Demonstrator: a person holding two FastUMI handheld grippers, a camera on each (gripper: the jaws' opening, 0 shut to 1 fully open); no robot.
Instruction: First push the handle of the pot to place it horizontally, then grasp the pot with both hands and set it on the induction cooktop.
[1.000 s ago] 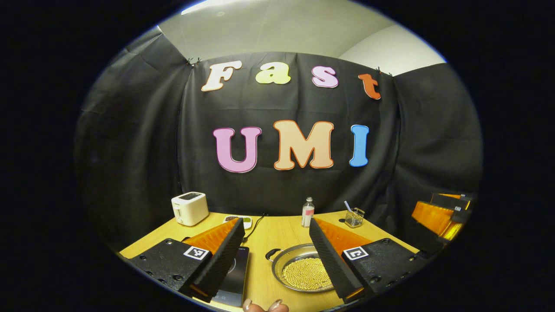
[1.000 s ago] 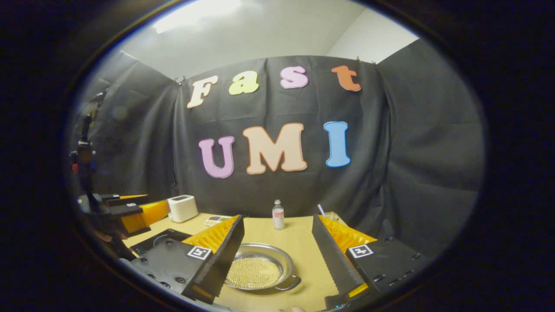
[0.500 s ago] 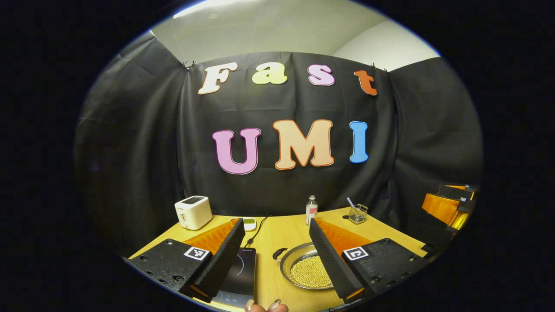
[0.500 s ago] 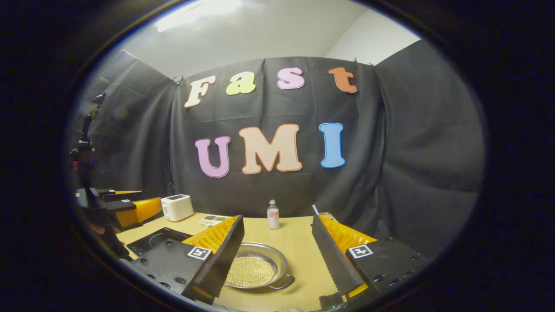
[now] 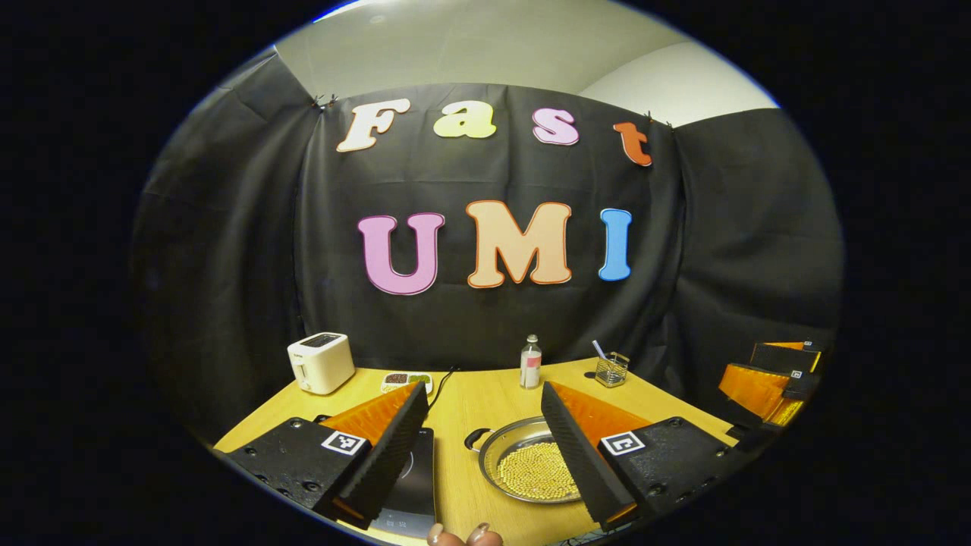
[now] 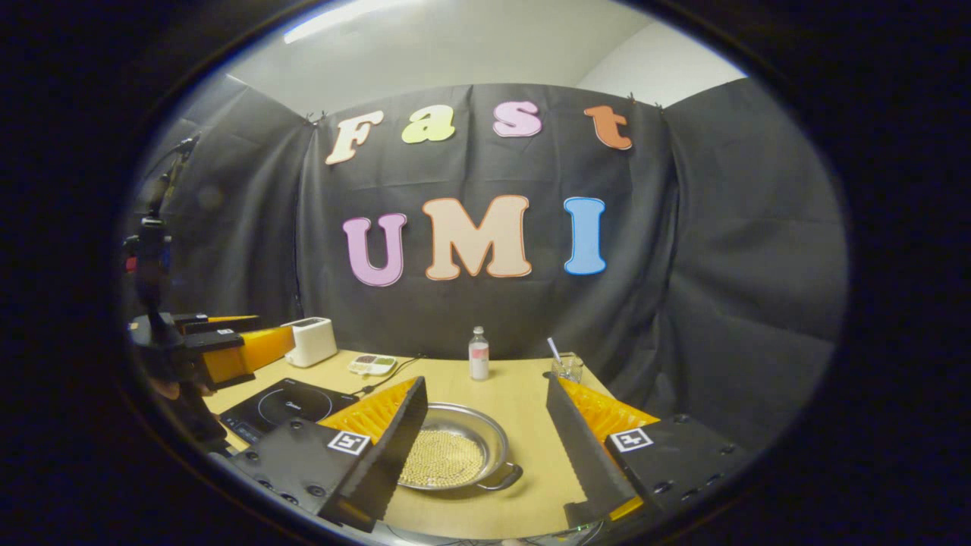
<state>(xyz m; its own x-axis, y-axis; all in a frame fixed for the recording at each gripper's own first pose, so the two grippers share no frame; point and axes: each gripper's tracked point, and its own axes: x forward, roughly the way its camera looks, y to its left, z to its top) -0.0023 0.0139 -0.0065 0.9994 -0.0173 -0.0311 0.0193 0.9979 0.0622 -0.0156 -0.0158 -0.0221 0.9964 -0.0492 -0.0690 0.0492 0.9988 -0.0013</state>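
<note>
A shallow steel pot (image 5: 523,462) with small yellow beads inside sits on the wooden table, also seen as the pot (image 6: 455,455) in the right gripper view. One loop handle (image 5: 475,438) points toward the cooktop, the other handle (image 6: 504,478) toward the near right. The black induction cooktop (image 5: 413,485) lies left of the pot, and the cooktop (image 6: 284,403) shows in the right gripper view too. My left gripper (image 5: 478,444) hovers open above the gap between cooktop and pot. My right gripper (image 6: 485,444) is open above the pot's right side. Neither touches anything.
At the table's back stand a white toaster (image 5: 320,362), a small dish (image 5: 407,378), a clear bottle (image 5: 530,362) and a wire cup (image 5: 611,369). A black cord (image 5: 440,385) runs back from the cooktop. A tripod (image 6: 152,265) stands far left.
Both views have tipped slightly, showing more of the table. The right gripper view now shows more of the cooktop. The pot has not moved and both grippers stay open.
</note>
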